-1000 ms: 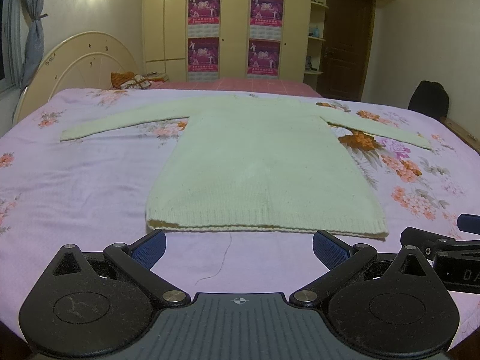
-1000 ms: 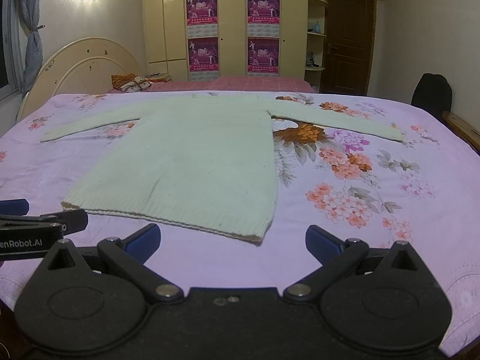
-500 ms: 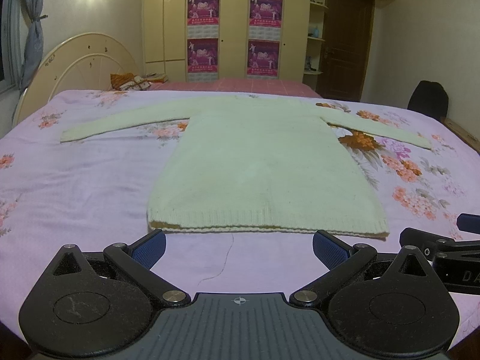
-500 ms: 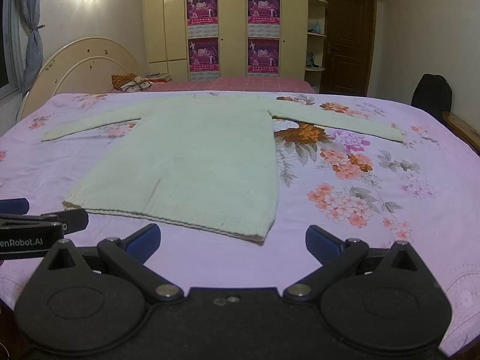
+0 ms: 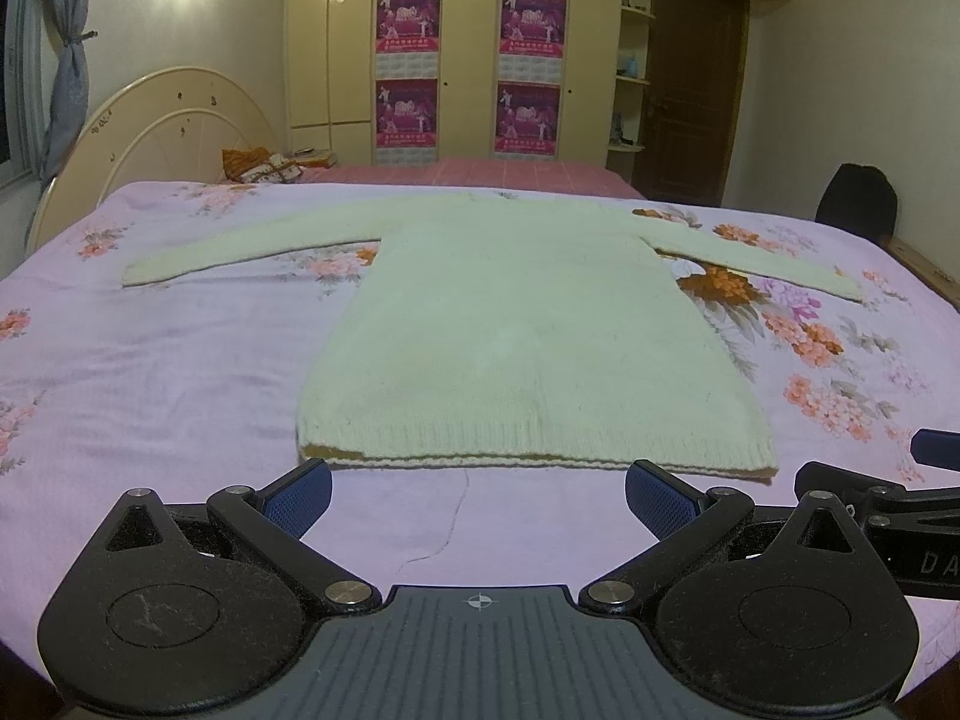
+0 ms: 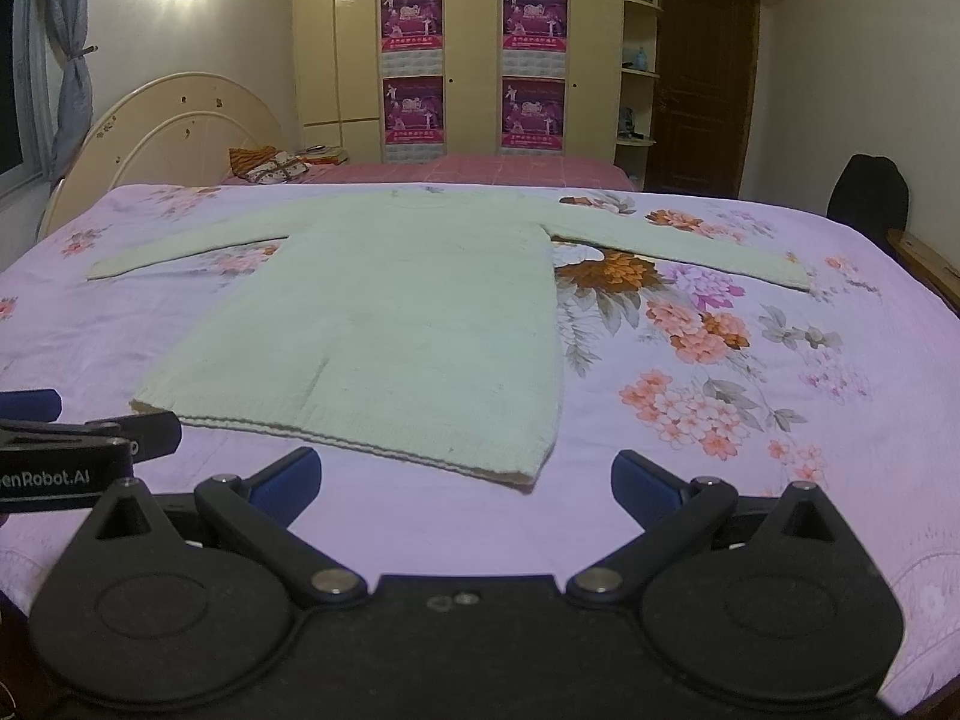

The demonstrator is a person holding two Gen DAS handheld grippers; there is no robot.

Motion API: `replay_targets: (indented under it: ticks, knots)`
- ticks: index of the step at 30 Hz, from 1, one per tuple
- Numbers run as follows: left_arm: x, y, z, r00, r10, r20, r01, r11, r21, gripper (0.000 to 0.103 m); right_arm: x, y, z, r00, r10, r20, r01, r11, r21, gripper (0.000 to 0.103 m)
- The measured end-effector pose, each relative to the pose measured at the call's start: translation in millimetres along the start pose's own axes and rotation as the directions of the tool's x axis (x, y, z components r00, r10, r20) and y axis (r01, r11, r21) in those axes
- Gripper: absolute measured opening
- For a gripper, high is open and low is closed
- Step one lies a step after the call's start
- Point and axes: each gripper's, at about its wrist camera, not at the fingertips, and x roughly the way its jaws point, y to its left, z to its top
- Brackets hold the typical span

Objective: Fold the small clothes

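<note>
A pale cream knitted sweater (image 5: 516,330) lies flat on the bed, hem toward me, both sleeves spread out sideways. It also shows in the right wrist view (image 6: 384,324). My left gripper (image 5: 477,495) is open and empty, just short of the hem's middle. My right gripper (image 6: 462,483) is open and empty, in front of the hem's right corner. Each gripper shows at the edge of the other's view, the right one (image 5: 888,498) and the left one (image 6: 72,450).
The bed has a lilac flowered sheet (image 5: 150,372). A loose thread (image 5: 450,522) lies before the hem. A cream headboard (image 5: 156,132) stands far left, wardrobes (image 5: 468,48) behind, a dark chair (image 5: 855,204) and wooden bed edge (image 5: 924,264) at right.
Both grippers have crept slightly toward the sweater's hem. Both stay open. The sweater has not moved.
</note>
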Motion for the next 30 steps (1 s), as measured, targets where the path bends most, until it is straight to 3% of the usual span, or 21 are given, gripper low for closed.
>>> replay_targets:
  ticks: [30]
  knots:
    - [8.1,-0.7,0.7,1.0,0.016,-0.006,-0.016,1.0,-0.011,0.103,4.0,-0.4,0.8,1.0,-0.001,-0.018,0.001,1.0,0.017,0.102]
